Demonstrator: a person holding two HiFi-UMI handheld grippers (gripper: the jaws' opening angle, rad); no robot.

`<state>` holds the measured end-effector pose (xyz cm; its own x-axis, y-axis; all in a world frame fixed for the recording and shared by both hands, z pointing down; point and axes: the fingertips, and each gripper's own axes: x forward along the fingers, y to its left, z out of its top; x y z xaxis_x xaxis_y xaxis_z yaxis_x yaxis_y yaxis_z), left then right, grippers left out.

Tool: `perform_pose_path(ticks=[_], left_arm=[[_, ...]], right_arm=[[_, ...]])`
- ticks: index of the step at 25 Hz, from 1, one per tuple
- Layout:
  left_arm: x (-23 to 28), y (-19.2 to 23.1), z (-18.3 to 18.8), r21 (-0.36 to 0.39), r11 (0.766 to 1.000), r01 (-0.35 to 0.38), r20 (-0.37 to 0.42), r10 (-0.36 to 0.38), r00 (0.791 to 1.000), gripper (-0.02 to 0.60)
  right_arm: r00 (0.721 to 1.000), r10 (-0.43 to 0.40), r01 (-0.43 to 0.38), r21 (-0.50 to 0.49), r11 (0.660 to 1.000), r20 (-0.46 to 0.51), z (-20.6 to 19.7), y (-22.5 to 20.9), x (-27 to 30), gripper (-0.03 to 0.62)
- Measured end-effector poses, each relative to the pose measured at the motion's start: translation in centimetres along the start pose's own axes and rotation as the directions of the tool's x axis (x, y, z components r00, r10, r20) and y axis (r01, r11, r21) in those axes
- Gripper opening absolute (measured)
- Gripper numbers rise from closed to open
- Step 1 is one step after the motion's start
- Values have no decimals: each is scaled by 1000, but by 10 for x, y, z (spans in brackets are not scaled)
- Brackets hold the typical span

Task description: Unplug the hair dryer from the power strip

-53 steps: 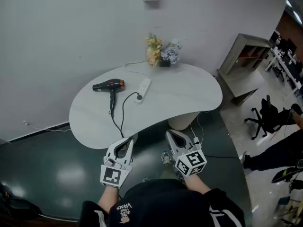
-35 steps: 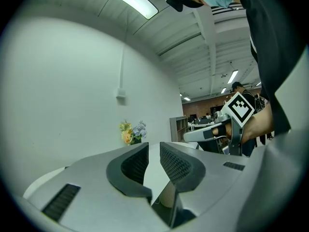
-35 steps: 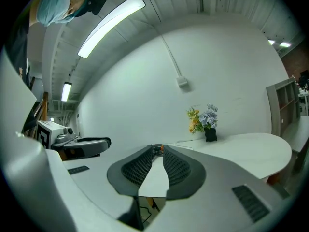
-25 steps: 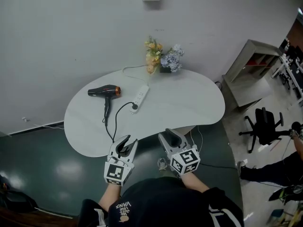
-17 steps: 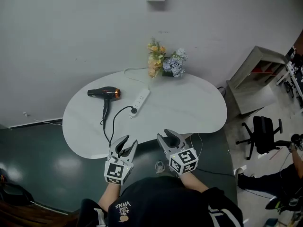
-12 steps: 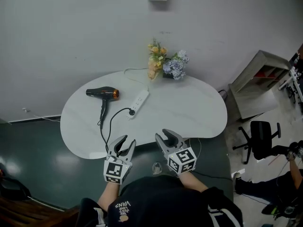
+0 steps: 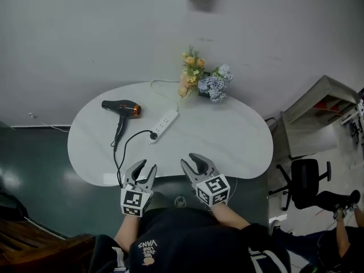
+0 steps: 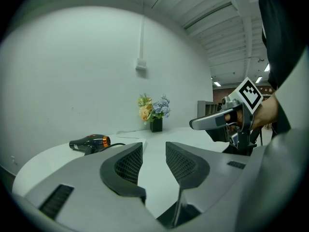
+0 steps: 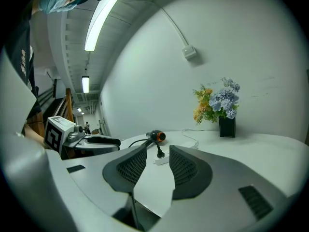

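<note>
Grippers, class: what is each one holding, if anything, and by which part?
Nothing is held. The left gripper, its fingers opening, and the right gripper are both empty; the hair dryer lies untouched on the table.

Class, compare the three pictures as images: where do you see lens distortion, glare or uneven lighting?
Head view: soft, even light, the hair dryer is sharp, and the glossy floor shows pale reflections. Left gripper view: strong fisheye bulge with black corners. Right gripper view: the same fisheye, and the ceiling strip light glares white at the top.
</note>
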<state>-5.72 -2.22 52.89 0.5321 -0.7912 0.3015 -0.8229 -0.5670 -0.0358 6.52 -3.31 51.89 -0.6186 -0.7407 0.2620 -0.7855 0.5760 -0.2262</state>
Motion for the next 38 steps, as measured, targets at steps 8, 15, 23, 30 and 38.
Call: perform_pose_path(ticks=[8,15,23,30,38], left_arm=[[29,17,-10,-8,999,-31,-51,30,998,146],[62,35,-20,-15,1000,-4,-88,3,996,147],[100,55,-41,-32,999,26,-145,-30,989,158],[127,75,-49,-31,999,42,-161,-46,986,175],[148,89,-59,-62,996,62,-177,-72,982,178]], right_arm=[[996,79,-81,-38,996,-52,-9,-3,29,137],[991,96,-101,-51,994,-89,-19,-14,65,138],[990,67,-71,-28,997,-124,-31,-41,109,138],[986,55,-62,-40,997,-156,-34,-56,146,138],[978,57,-75,-81,994,-202,-38,-60,184,138]])
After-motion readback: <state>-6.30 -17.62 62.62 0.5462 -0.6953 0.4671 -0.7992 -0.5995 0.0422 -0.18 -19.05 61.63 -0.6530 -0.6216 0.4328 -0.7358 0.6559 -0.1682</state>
